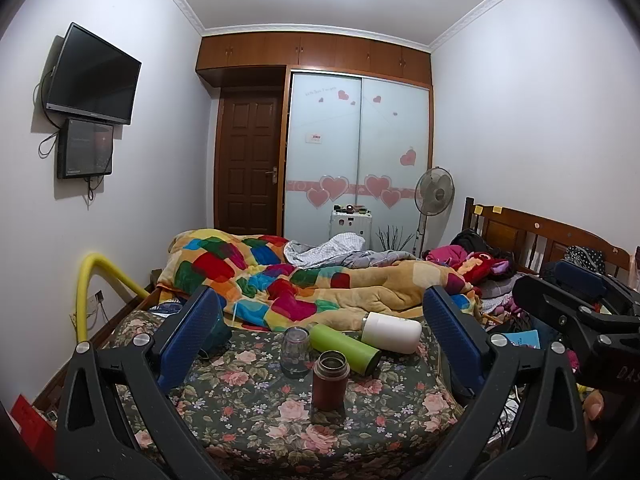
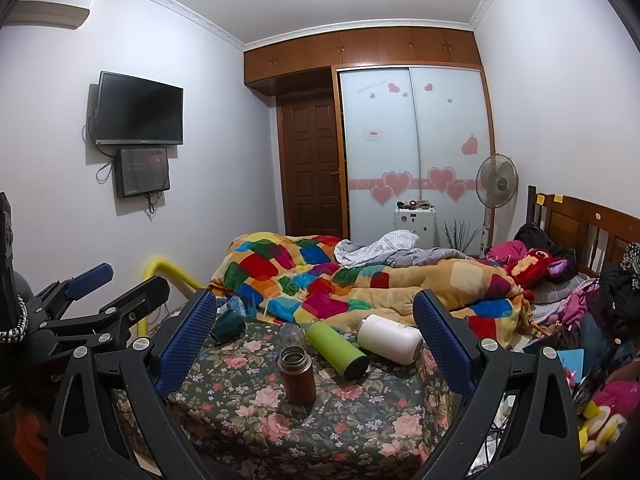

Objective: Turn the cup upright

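Both grippers — left gripper (image 1: pixel 320 320), right gripper (image 2: pixel 316 328) — spread wide, empty, above the green bottle (image 1: pixel 345 342) lying sideways.

Dark teal cup (image 1: pixel 219 330) was mostly hidden behind the left gripper's (image 1: pixel 320 320) left finger pad (image 1: pixel 192 336) in the left wrist view. Small items atop the white appliance (image 2: pixel 414 222) were too small to identify. Right gripper (image 1: pixel 576 312) was cut off by the frame's right edge.

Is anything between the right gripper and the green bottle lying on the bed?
Partly. The brown flask stands upright just ahead of the open right gripper, in front and slightly left of the green bottle. The white bottle lies close on its right.
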Motion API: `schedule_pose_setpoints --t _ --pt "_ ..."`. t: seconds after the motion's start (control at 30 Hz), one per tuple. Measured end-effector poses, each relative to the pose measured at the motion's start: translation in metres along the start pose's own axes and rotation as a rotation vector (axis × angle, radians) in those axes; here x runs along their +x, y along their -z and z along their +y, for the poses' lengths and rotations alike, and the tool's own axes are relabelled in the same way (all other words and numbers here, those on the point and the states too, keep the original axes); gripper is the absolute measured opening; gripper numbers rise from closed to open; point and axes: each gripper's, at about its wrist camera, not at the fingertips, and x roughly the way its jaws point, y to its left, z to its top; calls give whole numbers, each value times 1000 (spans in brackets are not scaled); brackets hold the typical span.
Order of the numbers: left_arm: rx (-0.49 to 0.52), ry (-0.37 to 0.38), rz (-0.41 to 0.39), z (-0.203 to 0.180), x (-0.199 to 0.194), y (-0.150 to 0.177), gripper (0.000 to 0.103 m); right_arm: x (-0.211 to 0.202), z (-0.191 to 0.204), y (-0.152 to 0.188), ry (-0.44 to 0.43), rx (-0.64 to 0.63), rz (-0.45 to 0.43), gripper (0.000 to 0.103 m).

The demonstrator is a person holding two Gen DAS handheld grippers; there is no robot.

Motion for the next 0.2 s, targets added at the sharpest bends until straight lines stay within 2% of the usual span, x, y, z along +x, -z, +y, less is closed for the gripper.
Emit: schedule_pose_setpoints --t 0.2 --pt "-1 -11 5 5 3 2 103 4 5 1 1 -6 8 98"
